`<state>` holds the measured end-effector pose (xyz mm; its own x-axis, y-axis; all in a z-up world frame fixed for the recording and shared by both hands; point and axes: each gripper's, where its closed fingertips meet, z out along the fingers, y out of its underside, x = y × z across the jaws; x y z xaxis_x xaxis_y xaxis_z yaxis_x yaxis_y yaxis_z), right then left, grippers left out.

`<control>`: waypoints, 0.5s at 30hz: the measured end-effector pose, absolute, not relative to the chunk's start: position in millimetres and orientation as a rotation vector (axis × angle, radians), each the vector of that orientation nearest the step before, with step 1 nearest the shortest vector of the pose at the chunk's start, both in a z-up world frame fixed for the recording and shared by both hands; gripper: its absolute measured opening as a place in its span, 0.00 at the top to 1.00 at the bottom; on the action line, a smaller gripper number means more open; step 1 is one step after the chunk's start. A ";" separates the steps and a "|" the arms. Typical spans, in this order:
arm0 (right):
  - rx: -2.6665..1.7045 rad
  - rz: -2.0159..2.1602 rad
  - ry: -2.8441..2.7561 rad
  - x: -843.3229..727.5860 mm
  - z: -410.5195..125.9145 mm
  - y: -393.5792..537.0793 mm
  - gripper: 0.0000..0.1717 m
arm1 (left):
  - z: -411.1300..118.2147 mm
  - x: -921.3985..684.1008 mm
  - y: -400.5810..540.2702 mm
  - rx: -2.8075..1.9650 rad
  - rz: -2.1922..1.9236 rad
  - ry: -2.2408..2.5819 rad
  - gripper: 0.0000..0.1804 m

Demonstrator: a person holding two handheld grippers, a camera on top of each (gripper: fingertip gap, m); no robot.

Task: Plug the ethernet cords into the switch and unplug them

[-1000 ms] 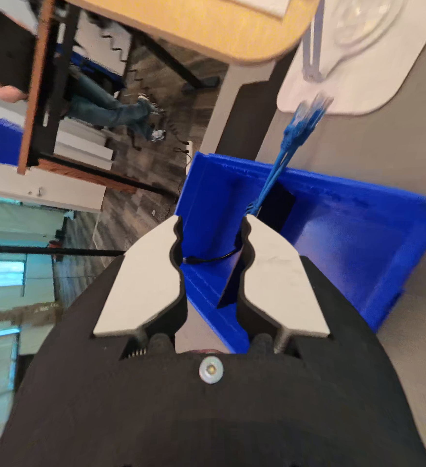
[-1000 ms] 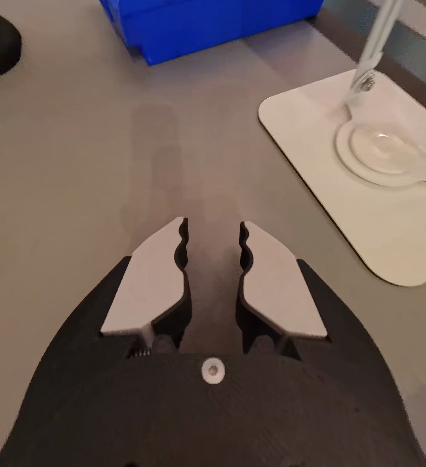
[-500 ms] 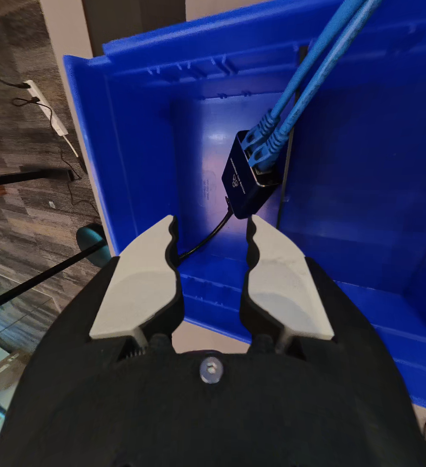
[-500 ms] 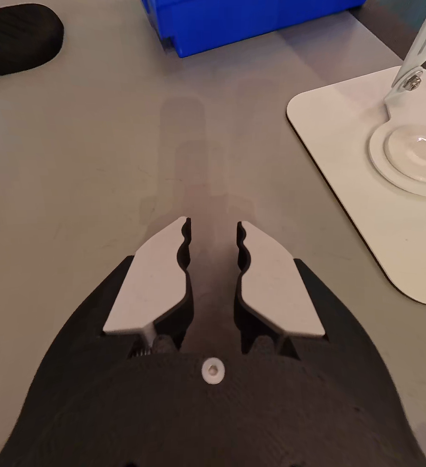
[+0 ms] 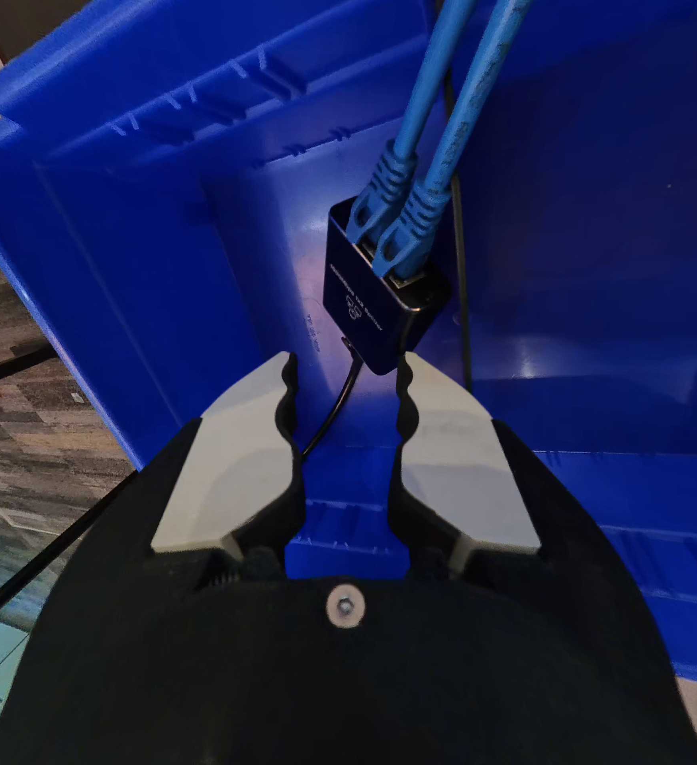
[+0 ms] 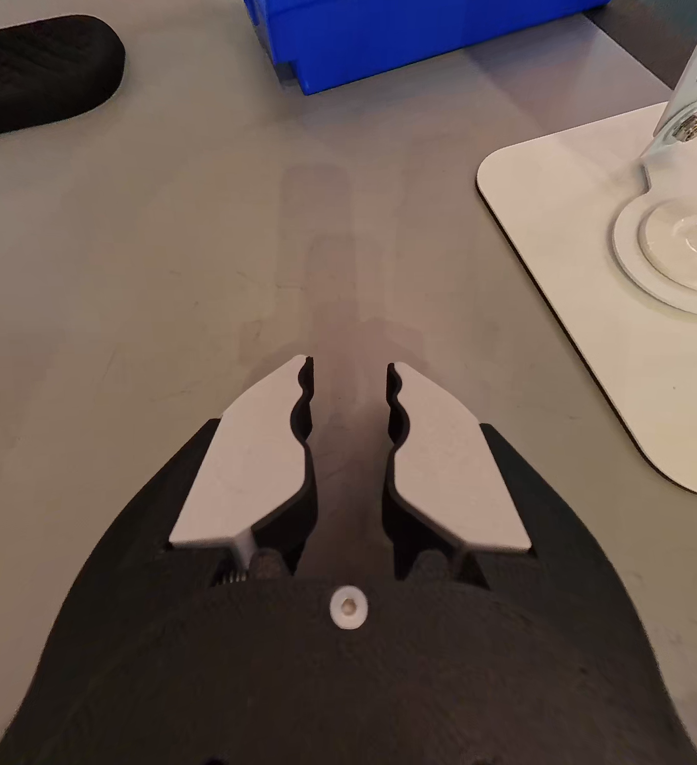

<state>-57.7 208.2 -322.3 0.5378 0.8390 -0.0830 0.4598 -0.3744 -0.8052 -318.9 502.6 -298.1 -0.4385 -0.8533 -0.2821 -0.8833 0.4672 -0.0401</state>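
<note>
Small dark navy box-shaped switch point(image 5: 373, 298), metal-looking casing with pale print on its top face, sits inside the blue plastic bin point(image 5: 140, 232), close to the bin's far end wall and tilted, one lower corner pointing toward the camera. Two light-blue ethernet cords point(image 5: 442, 124) with ribbed strain-relief boots are seated side by side in its ports and run up and out over the bin's rim; a thin black lead point(image 5: 334, 414) exits the switch's near end and curls across the bin floor. Judgement: switch is light and rigid, with smooth sides likely to slide under the pads, so it should be pinched across its two flat sides, near the end away from the ports. Cords are limp along their length but stiff at the boots; best hold for pulling is probably the boot or the plug body just behind it, not the cable, and the latch tab probably needs pressing first. Left gripper point(image 5: 347, 364) reaches down into the bin from the near rim, jaws spread with nothing pinched; the right-hand pad's tip appears to sit right at the switch's near corner, and contact cannot be confirmed. Right gripper point(image 6: 350, 366) is well apart from the bin, angled down over the bare grey desk point(image 6: 131, 248), jaws parted and empty, beside the white rounded-corner stand base point(image 6: 566, 256) toward the desk's right edge.
</note>
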 end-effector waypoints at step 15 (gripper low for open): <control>-2.018 0.646 -1.070 -59.0 -323.0 206.1 0.81 | -303.7 -289.7 510.7 -1.227 0.255 2.502 0.62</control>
<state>-59.0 206.1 -323.0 0.5235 0.8478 -0.0847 0.4699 -0.3702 -0.8014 -289.7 510.7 -303.7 -0.5686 -0.7305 -0.3783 -0.7918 0.6106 0.0110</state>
